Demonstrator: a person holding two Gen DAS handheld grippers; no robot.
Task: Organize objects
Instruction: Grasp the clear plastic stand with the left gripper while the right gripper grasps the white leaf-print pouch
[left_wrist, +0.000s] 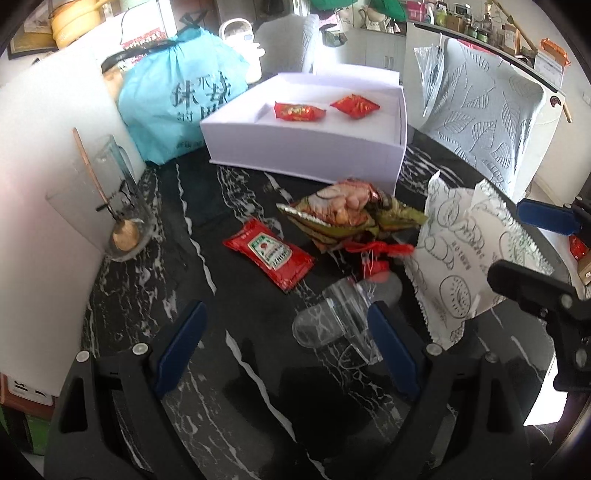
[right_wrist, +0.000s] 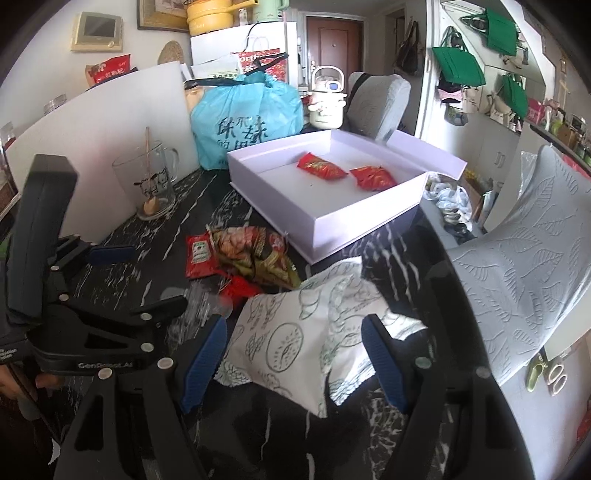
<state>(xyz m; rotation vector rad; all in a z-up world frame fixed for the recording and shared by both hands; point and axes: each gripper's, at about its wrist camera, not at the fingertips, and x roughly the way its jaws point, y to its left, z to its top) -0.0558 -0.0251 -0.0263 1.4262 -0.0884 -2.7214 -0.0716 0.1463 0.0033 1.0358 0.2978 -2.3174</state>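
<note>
A white box (left_wrist: 306, 155) (right_wrist: 365, 225) stands open on the dark marble table (left_wrist: 229, 229) with two red packets (left_wrist: 298, 110) (right_wrist: 320, 166) inside. In front of it lie a red ketchup packet (left_wrist: 269, 253) (right_wrist: 199, 255), a brown-green snack bag (left_wrist: 343, 208) (right_wrist: 255, 254), a clear plastic wrapper (left_wrist: 332, 317) and a white kiwi-print pouch (left_wrist: 465, 254) (right_wrist: 306, 339). My left gripper (left_wrist: 284, 339) is open over the table, its right finger by the wrapper. My right gripper (right_wrist: 291, 354) (left_wrist: 532, 243) is open with the white pouch between its fingers.
A glass mug (left_wrist: 110, 206) (right_wrist: 149, 184) with a wooden spoon stands at the left beside a white board. A blue bag (left_wrist: 184, 99) (right_wrist: 243, 118) sits behind the box. Leaf-pattern chairs (left_wrist: 484, 122) (right_wrist: 517, 288) stand at the table's right edge.
</note>
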